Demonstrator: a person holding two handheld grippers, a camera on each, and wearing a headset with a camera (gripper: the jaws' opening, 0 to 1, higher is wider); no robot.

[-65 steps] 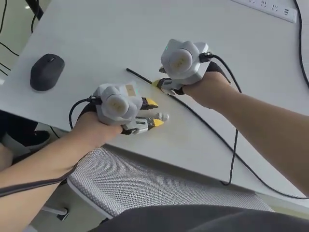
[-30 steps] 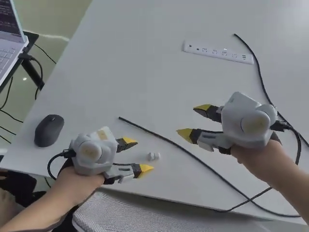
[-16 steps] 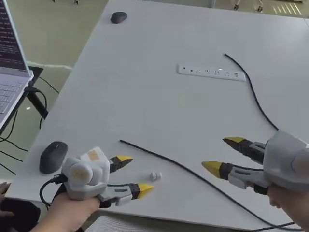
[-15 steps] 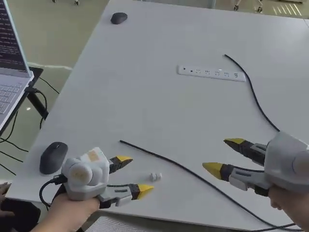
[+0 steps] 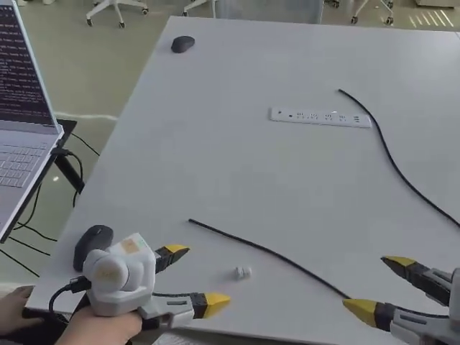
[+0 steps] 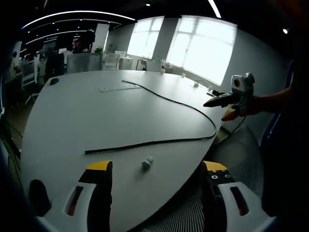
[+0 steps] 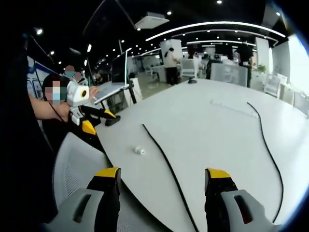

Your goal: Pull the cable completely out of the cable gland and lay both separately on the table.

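Cable point(image 5: 273, 253) and cable gland point(image 5: 242, 272) no longer clamped; left gripper point(image 5: 200, 275), right gripper point(image 5: 375, 284) both agape

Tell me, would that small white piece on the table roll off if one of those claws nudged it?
Probably it would skid or roll a little: the cable gland looks small and rounded, lying loose on the smooth table. It likely weighs very little, being tiny beside the cable. It looks rigid, so it should not bend.
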